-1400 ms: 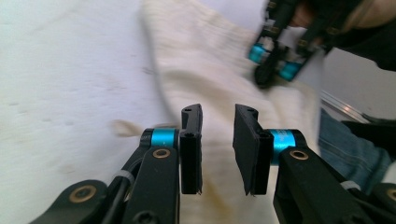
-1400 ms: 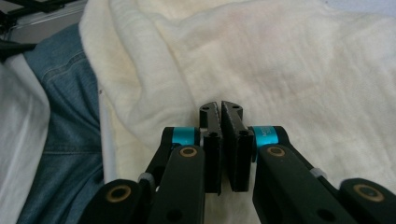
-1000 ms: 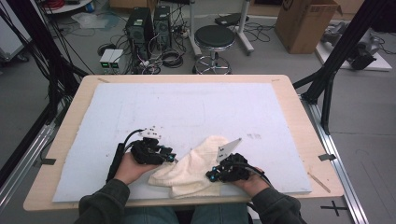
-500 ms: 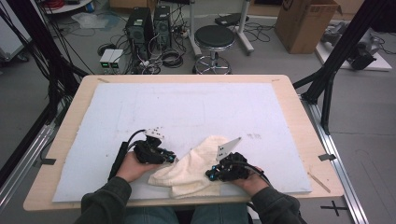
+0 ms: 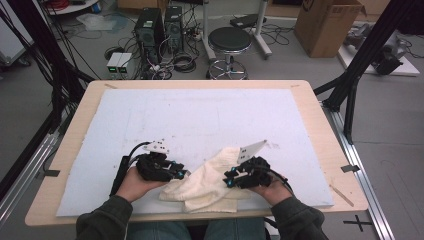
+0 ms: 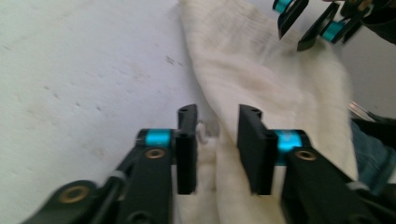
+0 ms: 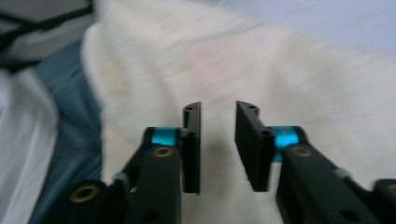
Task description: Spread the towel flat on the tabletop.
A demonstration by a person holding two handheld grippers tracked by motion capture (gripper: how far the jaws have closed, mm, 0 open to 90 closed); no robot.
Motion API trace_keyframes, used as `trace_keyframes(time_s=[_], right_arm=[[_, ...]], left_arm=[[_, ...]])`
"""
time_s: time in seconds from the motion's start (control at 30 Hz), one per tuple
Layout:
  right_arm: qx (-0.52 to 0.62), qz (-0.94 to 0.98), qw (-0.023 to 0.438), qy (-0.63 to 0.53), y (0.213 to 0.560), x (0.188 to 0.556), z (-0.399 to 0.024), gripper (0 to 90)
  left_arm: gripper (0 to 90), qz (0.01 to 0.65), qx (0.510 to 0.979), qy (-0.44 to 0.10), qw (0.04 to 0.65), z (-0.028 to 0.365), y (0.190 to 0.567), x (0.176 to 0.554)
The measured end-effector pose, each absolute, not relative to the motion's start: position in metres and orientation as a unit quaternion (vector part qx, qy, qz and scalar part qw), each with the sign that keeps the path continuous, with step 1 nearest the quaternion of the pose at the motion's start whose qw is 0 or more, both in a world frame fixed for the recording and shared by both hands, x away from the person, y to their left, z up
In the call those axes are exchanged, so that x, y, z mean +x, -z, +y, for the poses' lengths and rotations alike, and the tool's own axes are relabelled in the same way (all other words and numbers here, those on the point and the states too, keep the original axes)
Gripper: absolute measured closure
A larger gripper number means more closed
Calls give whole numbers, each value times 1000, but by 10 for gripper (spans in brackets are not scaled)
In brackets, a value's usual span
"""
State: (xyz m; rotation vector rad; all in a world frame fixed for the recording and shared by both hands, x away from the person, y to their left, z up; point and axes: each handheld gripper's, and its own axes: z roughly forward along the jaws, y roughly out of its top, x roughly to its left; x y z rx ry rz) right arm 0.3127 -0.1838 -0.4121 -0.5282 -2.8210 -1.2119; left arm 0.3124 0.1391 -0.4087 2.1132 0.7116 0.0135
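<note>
A cream cloth (image 5: 205,182) lies crumpled near the front edge of the pale blue mat (image 5: 200,115). My left gripper (image 5: 182,174) rests at the cloth's left end. In the left gripper view its jaws (image 6: 217,109) stand apart, having just been opening, with a fold of the cloth (image 6: 261,70) running loose between them. My right gripper (image 5: 227,180) is at the cloth's right side, pointing left. Its jaws (image 7: 218,105) have also just been opening and hover apart over the cloth (image 7: 280,60) without pressing it. The right gripper's tips (image 6: 303,23) show at the top of the left gripper view.
The mat covers most of the wooden table (image 5: 325,130). Behind the table, on the floor, stand a black stool (image 5: 229,40), computer towers (image 5: 160,25) with cables, and a cardboard box (image 5: 327,25). Black frame legs rise at both sides.
</note>
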Motion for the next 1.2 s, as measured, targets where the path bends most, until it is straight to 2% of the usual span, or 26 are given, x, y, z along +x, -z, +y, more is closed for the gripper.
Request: trace_keyframes(time_s=[0.13, 0.3, 0.4, 0.47, 0.53, 0.6, 1.0, 1.1, 1.2], right_arm=[[-216, -891, -40, 397, 401, 335, -195, 606], [-290, -878, -65, 374, 413, 366, -209, 484], [-304, -880, -64, 359, 421, 378, -209, 485], [-299, -886, -55, 349, 426, 381, -206, 588], [-285, -895, -44, 341, 429, 382, -201, 755], [-266, -903, -43, 335, 429, 381, -195, 885], [-229, -883, -84, 401, 374, 371, -183, 889], [-218, -879, -98, 412, 360, 369, -180, 890], [-214, -877, -116, 414, 351, 365, -184, 890]], left_arm=[[566, 296, 847, 7, 441, 125, 413, 324], [544, 298, 856, 24, 421, 102, 420, 341], [578, 303, 865, 42, 397, 94, 430, 348], [718, 287, 875, 58, 385, 92, 435, 348], [850, 276, 879, 47, 386, 92, 435, 345], [878, 279, 876, 32, 391, 94, 431, 343], [884, 321, 820, -68, 468, 151, 365, 326], [883, 319, 814, -91, 478, 154, 349, 323], [881, 306, 815, -83, 485, 142, 348, 317]])
